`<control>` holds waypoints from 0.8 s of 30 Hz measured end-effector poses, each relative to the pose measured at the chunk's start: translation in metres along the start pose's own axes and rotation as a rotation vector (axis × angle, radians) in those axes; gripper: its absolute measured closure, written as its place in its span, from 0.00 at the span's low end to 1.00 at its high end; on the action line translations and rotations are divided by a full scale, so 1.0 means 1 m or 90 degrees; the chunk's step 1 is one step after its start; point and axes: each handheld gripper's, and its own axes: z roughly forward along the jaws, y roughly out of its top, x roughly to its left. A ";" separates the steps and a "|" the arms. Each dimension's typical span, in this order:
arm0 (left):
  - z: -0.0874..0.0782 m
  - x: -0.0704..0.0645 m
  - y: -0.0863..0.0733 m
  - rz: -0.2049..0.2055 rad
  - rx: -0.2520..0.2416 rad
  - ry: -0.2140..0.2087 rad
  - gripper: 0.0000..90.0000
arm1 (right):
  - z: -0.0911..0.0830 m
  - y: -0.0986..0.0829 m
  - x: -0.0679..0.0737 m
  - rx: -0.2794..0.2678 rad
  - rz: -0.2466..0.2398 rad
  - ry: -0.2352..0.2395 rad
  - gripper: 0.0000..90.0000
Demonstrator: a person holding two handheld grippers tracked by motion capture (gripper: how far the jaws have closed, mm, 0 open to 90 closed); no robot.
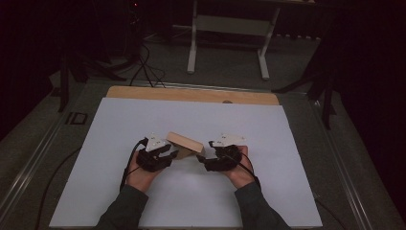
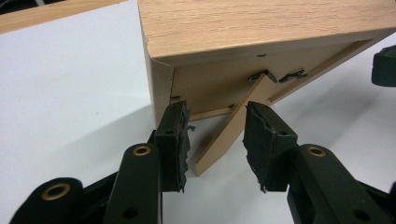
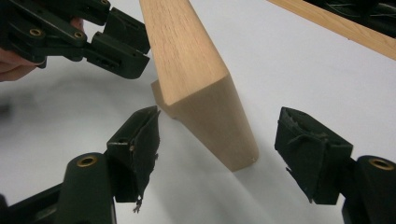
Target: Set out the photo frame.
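Frame (image 1: pixel 184 143): wooden, tilted, propped on its rear stand on the tabletop (image 1: pixel 119 191).
Left tongs (image 2: pixel 217 140): apart, straddling the frame's stand (image 2: pixel 229 133).
Right tongs (image 3: pixel 224 156): apart, around the frame's corner.

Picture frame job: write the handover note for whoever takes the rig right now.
Left claw: open, its jaws on either side of the fold-out stand on the back of the picture frame, not yet closed on it.
Right claw: open, jaws on either side of the frame's near corner, no contact.
Frame: tilted, propped on its stand on the white sheet, between both claws.
Done: both claws brought up to the frame.
Left: probably to grip the stand or the frame; neither is held yet.
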 end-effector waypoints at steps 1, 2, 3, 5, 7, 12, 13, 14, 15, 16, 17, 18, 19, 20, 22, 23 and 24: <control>0.000 0.000 0.000 0.001 0.000 0.000 0.66 | 0.000 -0.001 0.000 -0.001 -0.001 0.000 0.33; 0.000 0.000 0.000 0.001 0.000 0.000 0.66 | -0.001 -0.001 0.000 0.000 -0.002 -0.001 0.33; 0.000 0.000 0.000 0.001 0.000 0.001 0.66 | -0.002 -0.001 0.001 0.000 -0.001 -0.001 0.33; 0.000 0.000 0.000 0.003 0.001 0.001 0.66 | -0.003 -0.003 0.000 -0.002 0.000 -0.002 0.33; 0.000 0.000 0.000 0.004 0.001 0.001 0.66 | -0.003 -0.003 -0.001 -0.003 -0.001 -0.003 0.33; -0.001 0.000 0.000 0.002 -0.003 0.001 0.67 | -0.010 -0.008 -0.003 -0.015 0.012 -0.002 0.34; -0.002 0.000 0.000 0.002 -0.003 0.002 0.67 | -0.011 -0.009 -0.003 -0.015 0.013 -0.002 0.34; -0.002 0.000 0.000 0.002 -0.003 0.002 0.67 | -0.011 -0.010 -0.003 -0.016 0.012 -0.002 0.34; -0.002 0.000 0.000 0.002 -0.004 0.003 0.67 | -0.012 -0.011 -0.003 -0.016 0.013 -0.001 0.34; -0.002 0.000 0.000 0.002 -0.004 0.003 0.67 | -0.012 -0.013 -0.003 -0.016 0.014 0.000 0.34; -0.002 0.000 0.000 0.001 -0.004 0.003 0.67 | -0.012 -0.014 -0.003 -0.016 0.015 -0.001 0.34; -0.002 0.000 0.000 0.000 -0.004 0.003 0.67 | -0.013 -0.015 -0.004 -0.015 0.016 -0.002 0.35; -0.002 0.000 0.000 0.001 -0.005 0.003 0.67 | -0.013 -0.016 -0.004 -0.013 0.017 -0.003 0.36; -0.002 0.000 0.001 0.001 -0.006 0.003 0.67 | -0.014 -0.017 -0.005 -0.015 0.020 -0.001 0.37; -0.002 0.000 0.001 0.001 -0.006 0.005 0.67 | -0.016 -0.018 -0.006 -0.019 0.022 0.001 0.40; -0.003 0.000 0.001 0.000 -0.007 0.004 0.67 | -0.017 -0.018 -0.007 -0.021 0.021 0.000 0.41; -0.003 0.001 0.001 0.001 -0.008 0.004 0.68 | -0.017 -0.018 -0.007 -0.025 0.022 0.000 0.44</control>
